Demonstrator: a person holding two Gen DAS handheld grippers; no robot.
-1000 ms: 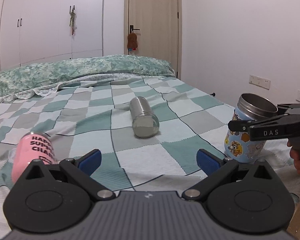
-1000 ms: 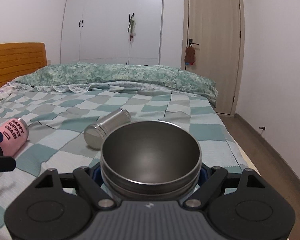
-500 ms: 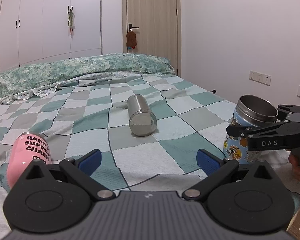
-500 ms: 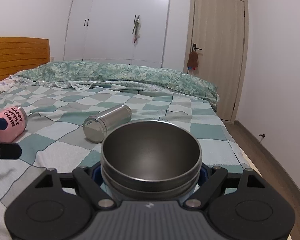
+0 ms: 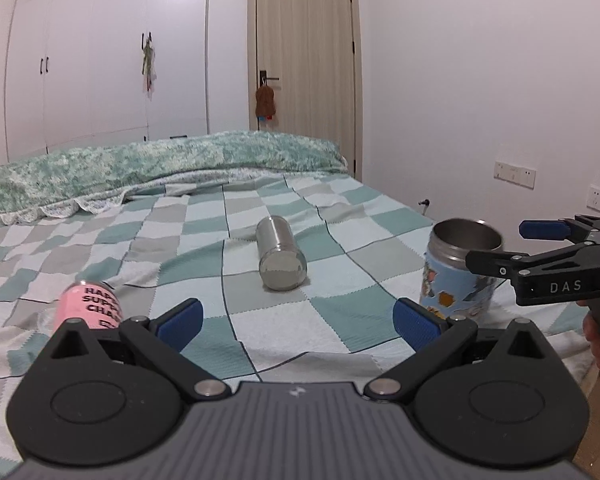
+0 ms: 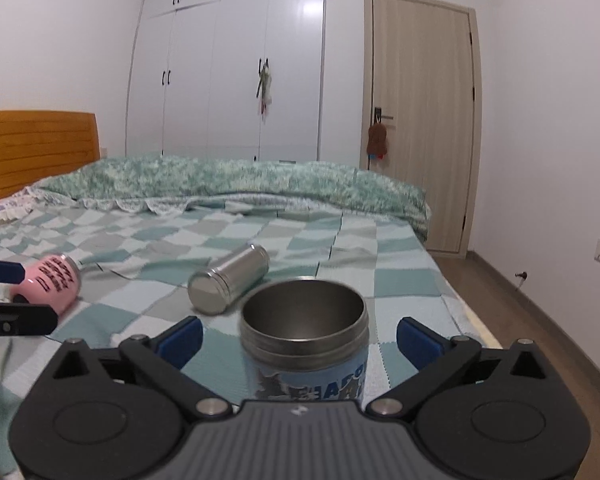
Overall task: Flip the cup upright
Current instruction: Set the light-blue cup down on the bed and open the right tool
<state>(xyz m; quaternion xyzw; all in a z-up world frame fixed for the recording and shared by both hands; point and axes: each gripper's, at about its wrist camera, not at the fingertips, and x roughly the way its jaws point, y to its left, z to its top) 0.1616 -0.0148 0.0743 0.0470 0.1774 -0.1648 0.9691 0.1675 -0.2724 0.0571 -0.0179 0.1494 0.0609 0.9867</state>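
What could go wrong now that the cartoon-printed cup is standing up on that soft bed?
The blue cartoon-printed steel cup stands upright on the soft checked blanket, near the bed's edge, so it may tip or fall off. The right gripper is open with its fingers either side of the cup; pulling back crookedly could clip it. The plain steel cup and pink printed cup lie sideways and might roll.
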